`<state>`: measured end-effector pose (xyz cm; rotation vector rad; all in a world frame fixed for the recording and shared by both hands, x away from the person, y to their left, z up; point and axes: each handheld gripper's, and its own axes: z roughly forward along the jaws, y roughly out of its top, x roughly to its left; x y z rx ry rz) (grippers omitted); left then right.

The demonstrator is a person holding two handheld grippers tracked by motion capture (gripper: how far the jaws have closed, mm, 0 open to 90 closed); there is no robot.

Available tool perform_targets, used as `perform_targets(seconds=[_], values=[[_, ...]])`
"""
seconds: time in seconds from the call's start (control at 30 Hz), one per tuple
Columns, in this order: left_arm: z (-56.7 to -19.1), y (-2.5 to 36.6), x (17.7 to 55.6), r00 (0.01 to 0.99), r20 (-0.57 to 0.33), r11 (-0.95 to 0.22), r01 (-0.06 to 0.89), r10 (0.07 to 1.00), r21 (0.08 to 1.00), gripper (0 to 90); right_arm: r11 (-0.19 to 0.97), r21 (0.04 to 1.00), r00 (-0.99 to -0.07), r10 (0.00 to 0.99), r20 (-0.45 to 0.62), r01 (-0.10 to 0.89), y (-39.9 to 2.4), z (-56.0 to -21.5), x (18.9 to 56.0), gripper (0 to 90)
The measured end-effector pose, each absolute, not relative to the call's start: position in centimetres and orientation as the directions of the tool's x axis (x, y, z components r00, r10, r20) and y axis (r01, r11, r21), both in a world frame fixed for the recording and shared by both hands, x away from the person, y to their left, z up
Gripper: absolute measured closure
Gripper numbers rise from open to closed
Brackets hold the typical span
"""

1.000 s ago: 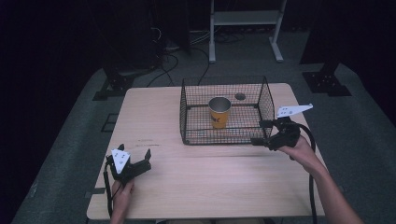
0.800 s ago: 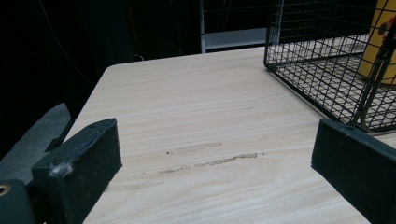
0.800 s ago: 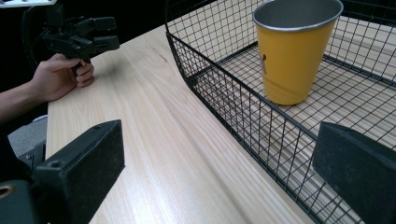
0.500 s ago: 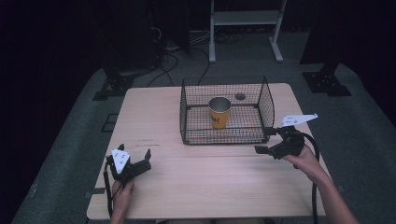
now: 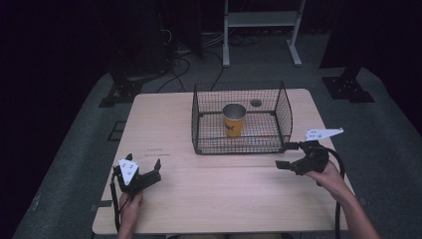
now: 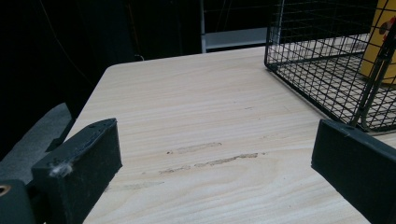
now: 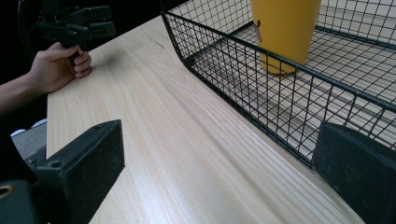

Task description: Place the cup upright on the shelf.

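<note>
A black wire basket (image 5: pixel 240 145) stands on the wooden table (image 5: pixel 159 119), with a yellow cup (image 5: pixel 234 119) upright inside it. My right gripper (image 5: pixel 285 155) is open just off the basket's front right corner, holding nothing. In the right gripper view the basket wall (image 7: pixel 233 70) and the cup (image 7: pixel 285 28) lie ahead of the open gripper (image 7: pixel 219 177). My left gripper (image 5: pixel 143 160) rests open near the table's front left, far from the basket. The left gripper view has its gripper (image 6: pixel 215 177) over bare wood, with the basket (image 6: pixel 327 84) and cup (image 6: pixel 380 42) at the right.
A small round hole (image 5: pixel 256 103) in the tabletop lies inside the basket behind the cup. A white metal frame (image 5: pixel 259 30), cables (image 5: pixel 199 45) and dark stand bases (image 5: pixel 348 87) are on the floor beyond the table. The other hand and its gripper (image 7: pixel 77 23) appear far off in the right gripper view.
My right gripper has drawn back from the basket's front right corner toward the person, still open. The left gripper, basket and cup have stayed put.
</note>
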<state>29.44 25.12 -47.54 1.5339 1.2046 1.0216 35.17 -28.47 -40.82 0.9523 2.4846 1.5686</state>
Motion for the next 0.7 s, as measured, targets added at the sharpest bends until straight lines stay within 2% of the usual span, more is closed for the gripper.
perform_targets(seconds=[0.7], values=[[-47.5, 25.0, 29.5, 0.177, 0.079, -0.12, 0.234, 0.981, 0.965, 0.8, 0.234, 0.85, -0.78, 0.56, 0.279, 0.473, -30.5, -43.0, 31.9, 1.8]])
